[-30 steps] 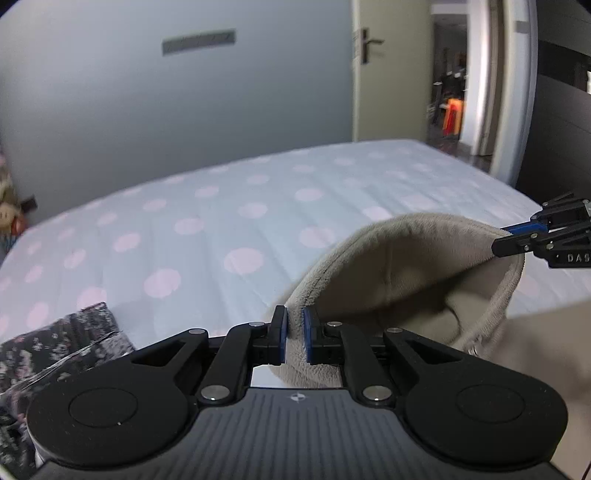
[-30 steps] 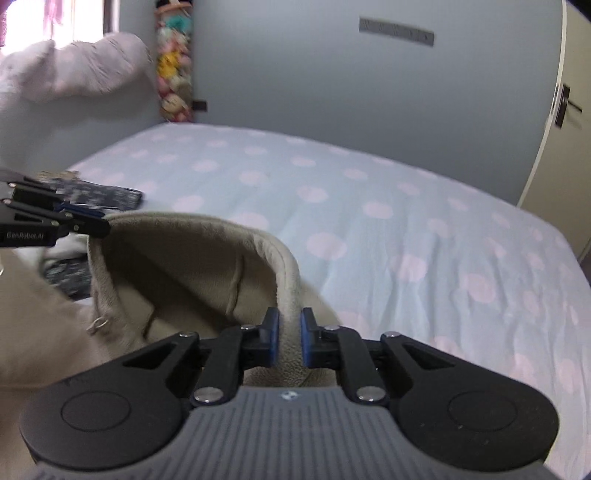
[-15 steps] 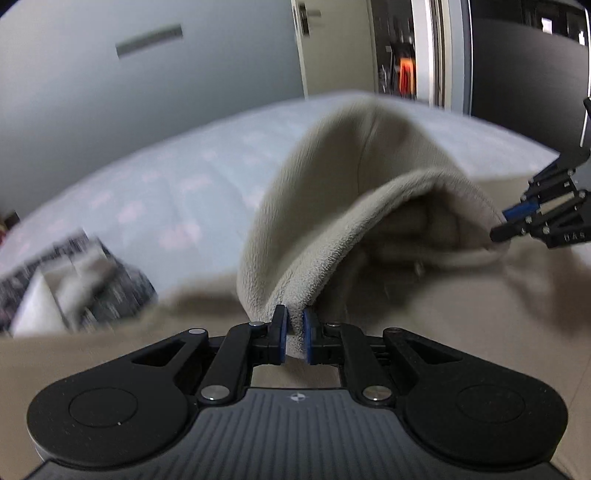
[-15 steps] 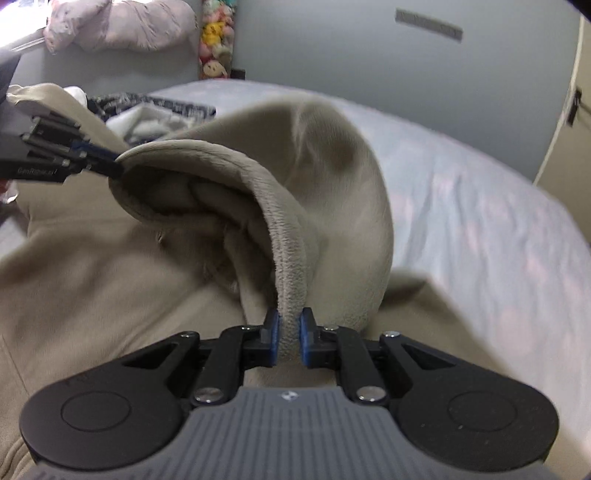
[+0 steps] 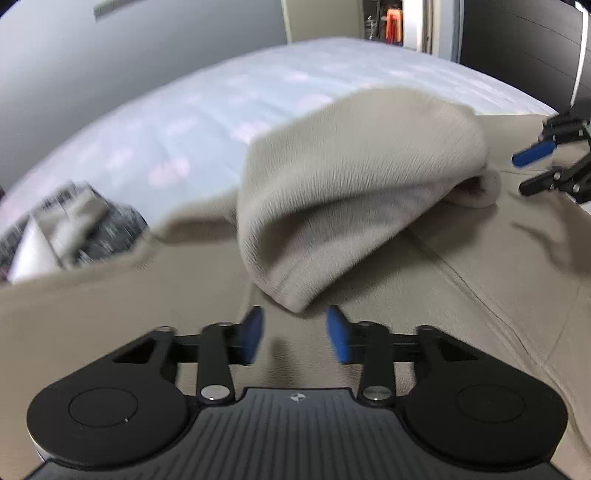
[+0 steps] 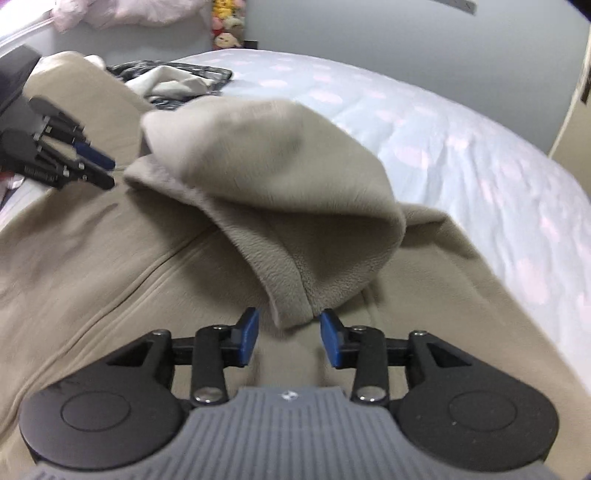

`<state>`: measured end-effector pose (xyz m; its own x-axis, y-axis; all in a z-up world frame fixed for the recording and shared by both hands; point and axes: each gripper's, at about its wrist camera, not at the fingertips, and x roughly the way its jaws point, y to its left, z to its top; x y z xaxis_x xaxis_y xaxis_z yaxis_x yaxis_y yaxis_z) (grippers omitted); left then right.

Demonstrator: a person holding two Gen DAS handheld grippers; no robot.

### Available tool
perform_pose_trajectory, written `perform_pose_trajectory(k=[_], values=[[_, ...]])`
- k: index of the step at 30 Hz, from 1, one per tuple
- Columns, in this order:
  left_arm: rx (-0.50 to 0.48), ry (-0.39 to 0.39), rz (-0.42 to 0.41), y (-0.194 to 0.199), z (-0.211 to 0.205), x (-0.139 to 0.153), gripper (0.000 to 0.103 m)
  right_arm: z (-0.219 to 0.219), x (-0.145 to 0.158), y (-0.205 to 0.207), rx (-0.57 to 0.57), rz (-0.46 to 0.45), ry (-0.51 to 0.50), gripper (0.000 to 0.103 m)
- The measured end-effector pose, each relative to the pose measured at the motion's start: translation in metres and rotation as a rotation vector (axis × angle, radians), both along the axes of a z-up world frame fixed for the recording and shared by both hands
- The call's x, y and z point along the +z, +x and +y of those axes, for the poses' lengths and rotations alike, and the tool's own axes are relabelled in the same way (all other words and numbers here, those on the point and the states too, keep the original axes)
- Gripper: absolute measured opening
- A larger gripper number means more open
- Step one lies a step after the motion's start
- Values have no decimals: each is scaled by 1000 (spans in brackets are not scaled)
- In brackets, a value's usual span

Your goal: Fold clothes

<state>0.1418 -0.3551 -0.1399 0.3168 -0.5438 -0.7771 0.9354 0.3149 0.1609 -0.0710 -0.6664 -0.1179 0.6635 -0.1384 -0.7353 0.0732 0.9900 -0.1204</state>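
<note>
Just beyond my left gripper, fingers spread and released, beige hood folded onto the hoodie body on the bed, my right gripper likewise released, hood edge just ahead.

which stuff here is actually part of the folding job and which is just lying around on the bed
Part of the job:
beige hoodie
its hood, folded onto the body
left gripper, open
right gripper, open

Lying about:
dark patterned garment
plush toys
dotted bedsheet
</note>
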Motion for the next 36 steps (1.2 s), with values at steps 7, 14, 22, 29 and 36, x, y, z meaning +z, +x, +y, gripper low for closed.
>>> perform_pose_trajectory(k=[7, 14, 22, 29, 36], values=[[-188, -14, -238, -43, -27, 27, 54, 19, 27, 2, 72, -32, -100, 41], [-358, -18, -379, -80, -70, 11, 55, 34, 18, 36, 108, -29, -83, 23], [-521, 7, -491, -100, -117, -9, 32, 38, 15, 61, 155, -26, -64, 24], [-384, -114, -224, -42, -126, 46, 6, 34, 30, 69, 194, -43, -13, 4], [-277, -203, -159, -18, -118, 100, 5, 22, 23, 97, 175, -52, 190, 4]])
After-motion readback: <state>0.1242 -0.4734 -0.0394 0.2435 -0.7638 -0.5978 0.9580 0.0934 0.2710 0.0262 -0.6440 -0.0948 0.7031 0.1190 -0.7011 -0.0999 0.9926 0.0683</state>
